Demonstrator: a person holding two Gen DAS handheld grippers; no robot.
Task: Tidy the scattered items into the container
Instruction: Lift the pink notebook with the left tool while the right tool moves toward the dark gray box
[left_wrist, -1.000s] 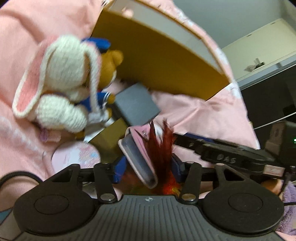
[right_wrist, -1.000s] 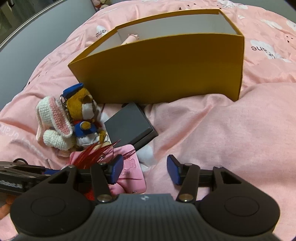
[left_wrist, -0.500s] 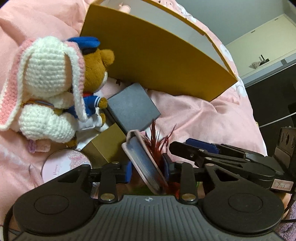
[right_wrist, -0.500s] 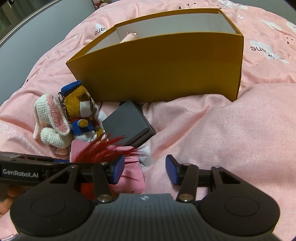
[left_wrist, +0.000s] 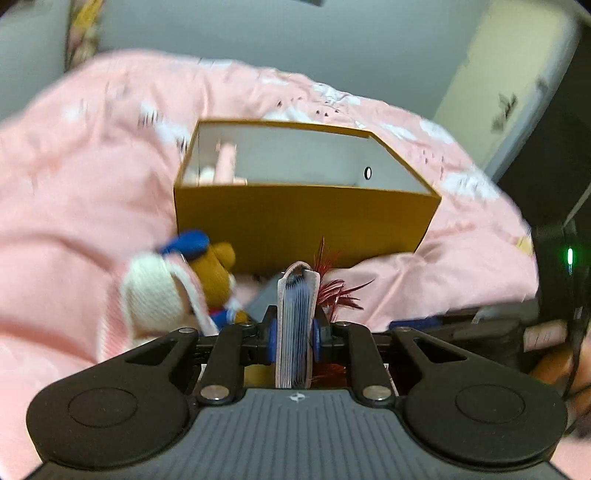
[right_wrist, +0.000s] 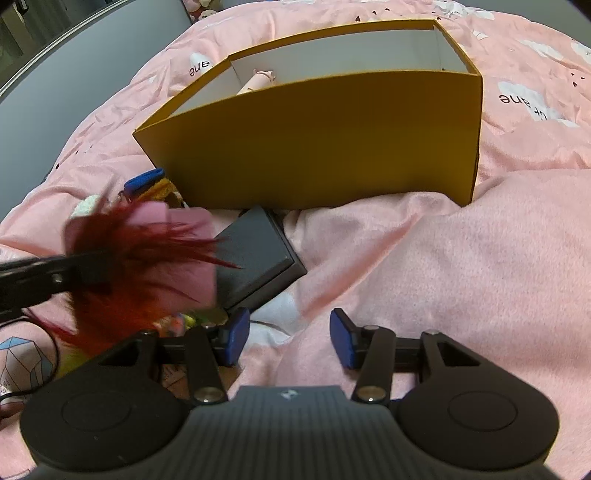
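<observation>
I note my left gripper (left_wrist: 294, 341) has just closed on the pink card wallet (left_wrist: 296, 325), now lifted; right gripper (right_wrist: 289, 338) stays half-open, empty.

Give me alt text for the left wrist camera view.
The left claw is shut on a pink card wallet held edge-on, red feathers beside it. Beyond sit an open mustard box, two plush toys and pink bedding.
</observation>
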